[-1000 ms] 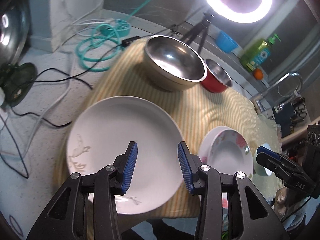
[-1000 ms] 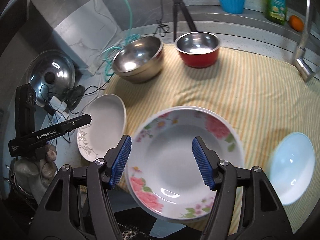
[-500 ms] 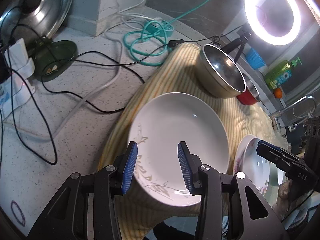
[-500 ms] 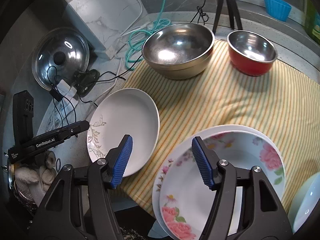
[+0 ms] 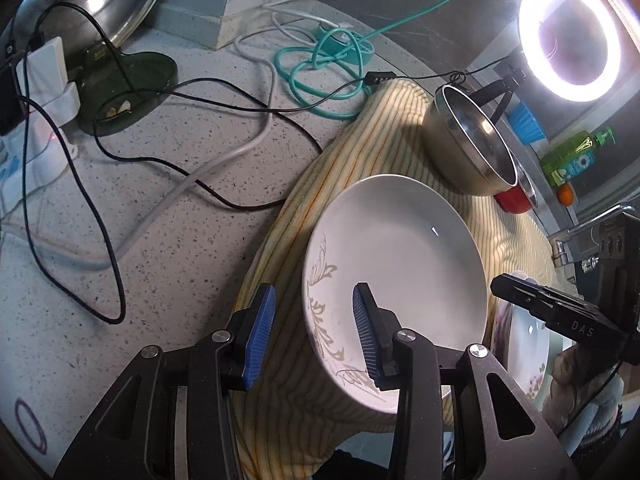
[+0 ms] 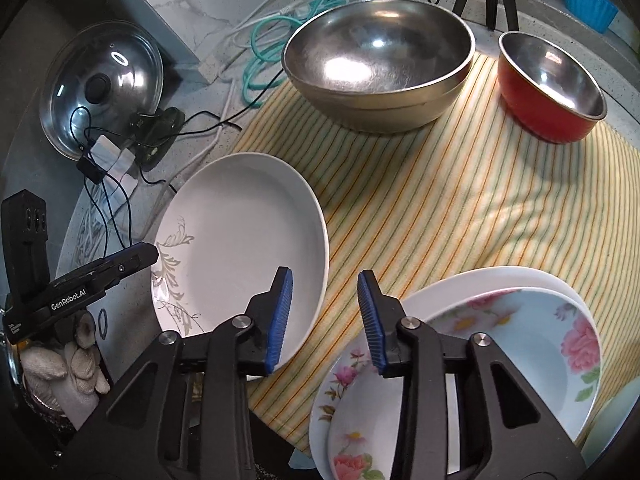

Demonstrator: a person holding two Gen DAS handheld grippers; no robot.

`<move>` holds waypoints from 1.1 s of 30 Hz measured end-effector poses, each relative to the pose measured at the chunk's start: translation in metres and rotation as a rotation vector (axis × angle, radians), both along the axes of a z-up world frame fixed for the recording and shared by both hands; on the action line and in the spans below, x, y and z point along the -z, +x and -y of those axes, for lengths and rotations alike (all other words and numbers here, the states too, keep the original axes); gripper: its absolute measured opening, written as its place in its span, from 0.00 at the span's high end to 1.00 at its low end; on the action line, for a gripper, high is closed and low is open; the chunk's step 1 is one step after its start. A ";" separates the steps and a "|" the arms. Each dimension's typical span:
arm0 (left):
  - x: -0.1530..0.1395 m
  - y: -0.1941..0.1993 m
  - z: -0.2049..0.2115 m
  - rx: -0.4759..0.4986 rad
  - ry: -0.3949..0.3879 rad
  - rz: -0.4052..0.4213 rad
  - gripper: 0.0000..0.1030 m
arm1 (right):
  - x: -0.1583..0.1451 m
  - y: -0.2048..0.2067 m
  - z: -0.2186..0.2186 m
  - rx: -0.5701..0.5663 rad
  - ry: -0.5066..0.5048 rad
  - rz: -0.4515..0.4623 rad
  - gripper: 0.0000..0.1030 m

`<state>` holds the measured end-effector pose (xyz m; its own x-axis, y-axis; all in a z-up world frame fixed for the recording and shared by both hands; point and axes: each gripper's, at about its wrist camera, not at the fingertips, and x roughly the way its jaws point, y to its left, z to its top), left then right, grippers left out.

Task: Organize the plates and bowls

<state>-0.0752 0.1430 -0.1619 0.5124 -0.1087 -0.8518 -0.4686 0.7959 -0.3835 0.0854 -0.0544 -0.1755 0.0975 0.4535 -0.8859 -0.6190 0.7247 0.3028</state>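
Early: white plate (image 5: 400, 264) alone at cloth's (image 6: 440, 208) left edge, bowls unstacked. Left gripper (image 5: 308, 336) straddles rim, closing; right gripper (image 6: 325, 316) empty, closing.

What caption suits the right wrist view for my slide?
Right gripper, jaws closing, straddles the white leaf-pattern plate rim on the striped cloth.

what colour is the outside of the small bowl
Red outside, steel inside; the small bowl shows best in the right wrist view.

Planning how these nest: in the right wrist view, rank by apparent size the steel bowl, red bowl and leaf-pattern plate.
1. leaf-pattern plate, though it sits nearest the camera
2. steel bowl
3. red bowl
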 end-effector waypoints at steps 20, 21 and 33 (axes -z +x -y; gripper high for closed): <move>0.013 0.007 -0.001 0.029 -0.034 -0.009 0.86 | 0.023 0.006 -0.014 -0.009 -0.044 -0.055 0.89; 0.013 0.008 0.000 0.034 -0.032 -0.009 0.86 | 0.023 0.006 -0.015 -0.010 -0.042 -0.056 0.89; 0.010 0.010 0.002 0.041 -0.012 -0.007 0.86 | 0.020 0.002 -0.017 -0.001 -0.046 -0.040 0.90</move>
